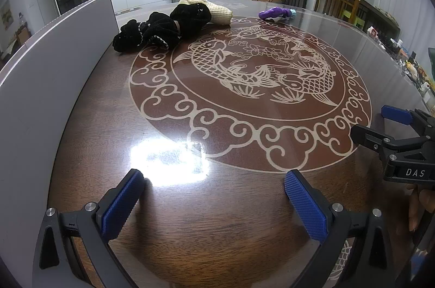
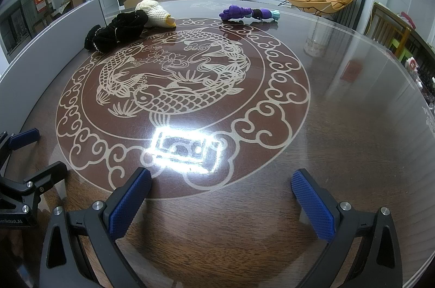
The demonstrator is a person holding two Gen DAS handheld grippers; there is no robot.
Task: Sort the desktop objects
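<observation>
My left gripper (image 1: pixel 214 203) and right gripper (image 2: pixel 221 203) hang spread wide, empty. Black velvet bundle (image 1: pixel 160 28), cream knit (image 1: pixel 214 8) and purple toy (image 1: pixel 274 15) lie beyond the fish medallion (image 1: pixel 252 73); the glossy tabletop (image 1: pixel 217 233) risks slips.

The table (image 2: pixel 339 125) is dark brown wood grain with a reddish round medallion — cream line-drawn carp ringed by cloud scrolls. Both the left gripper (image 1: pixel 214 203) and the right gripper (image 2: pixel 221 202) are black with blue cross-hatched pads. A black fuzzy cloth (image 2: pixel 117 28) touches a cream knit piece (image 2: pixel 156 11); the toy (image 2: pixel 248 13) is purple — teal at one end.
</observation>
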